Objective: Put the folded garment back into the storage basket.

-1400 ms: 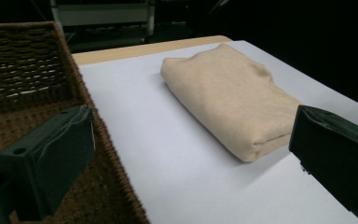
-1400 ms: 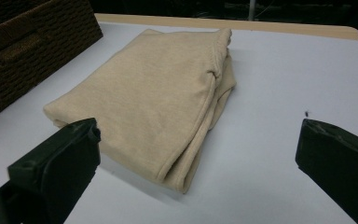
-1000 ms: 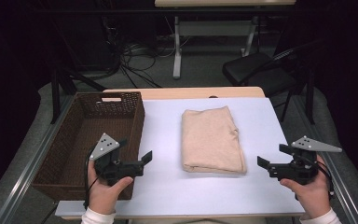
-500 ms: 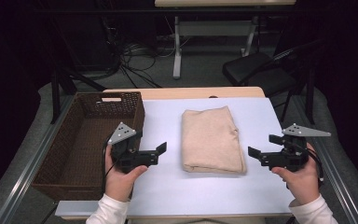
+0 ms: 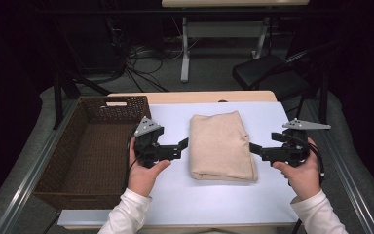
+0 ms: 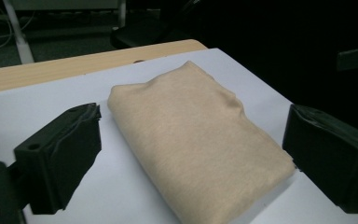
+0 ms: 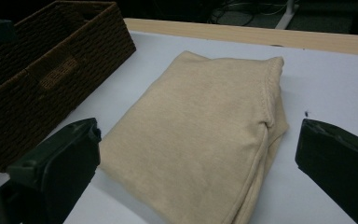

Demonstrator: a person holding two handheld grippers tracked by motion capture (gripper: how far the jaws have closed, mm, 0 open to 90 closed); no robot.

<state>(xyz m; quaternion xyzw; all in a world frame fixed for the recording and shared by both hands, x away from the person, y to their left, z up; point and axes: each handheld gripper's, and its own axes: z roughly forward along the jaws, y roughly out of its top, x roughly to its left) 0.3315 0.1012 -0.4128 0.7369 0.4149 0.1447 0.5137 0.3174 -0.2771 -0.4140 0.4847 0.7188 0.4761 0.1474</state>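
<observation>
- Folded tan cloth lies at frame centre on the table, untouched.
- Left gripper and right gripper, jaws wide, have moved inward to flank it; a two-sided grasp looks imminent.
- Wicker basket sits at left.

Dim room, soft focus, dark surroundings
</observation>
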